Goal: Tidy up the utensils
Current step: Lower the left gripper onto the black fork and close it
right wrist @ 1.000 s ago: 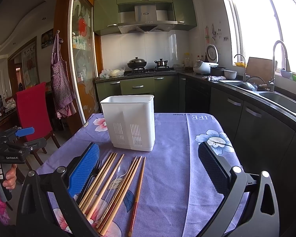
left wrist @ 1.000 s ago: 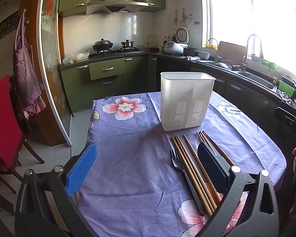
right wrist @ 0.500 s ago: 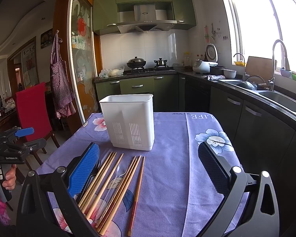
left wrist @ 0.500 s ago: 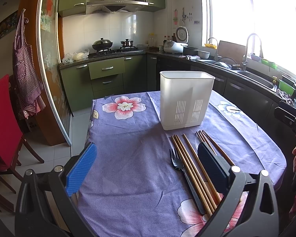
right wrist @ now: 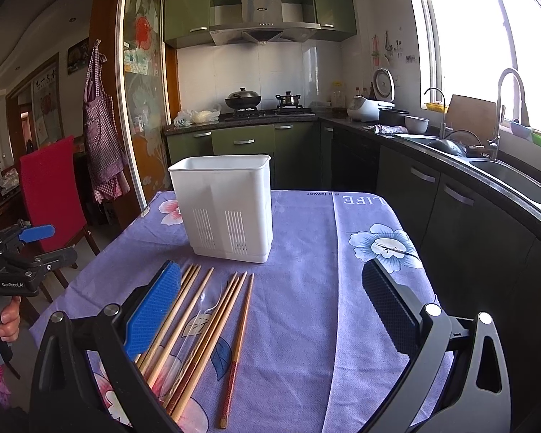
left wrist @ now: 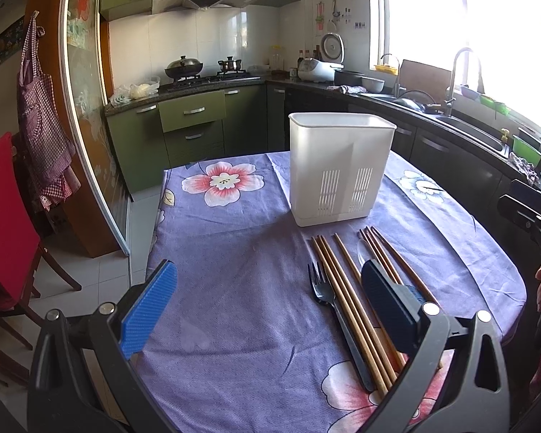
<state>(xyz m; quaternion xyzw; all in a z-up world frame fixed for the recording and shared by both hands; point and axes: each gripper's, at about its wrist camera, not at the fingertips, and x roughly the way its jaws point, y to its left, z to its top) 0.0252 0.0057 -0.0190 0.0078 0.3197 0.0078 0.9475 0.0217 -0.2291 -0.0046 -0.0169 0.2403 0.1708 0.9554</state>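
Observation:
A white slotted utensil holder stands upright mid-table on a purple flowered cloth. In front of it lie several wooden chopsticks, a black fork and a clear plastic spoon. One chopstick with a red patterned end lies a little apart on the right. My left gripper is open above the cloth, its right pad over the chopsticks. My right gripper is open too, its left pad over the same pile. Neither holds anything.
A red chair stands left of the table. Green cabinets, a stove and a sink counter run behind and to the right. A person's hand grips the other tool's handle at the left edge.
Both views have drifted slightly, so the holder sits a little higher in frame. Nothing was taken hold of; both grippers stay open.

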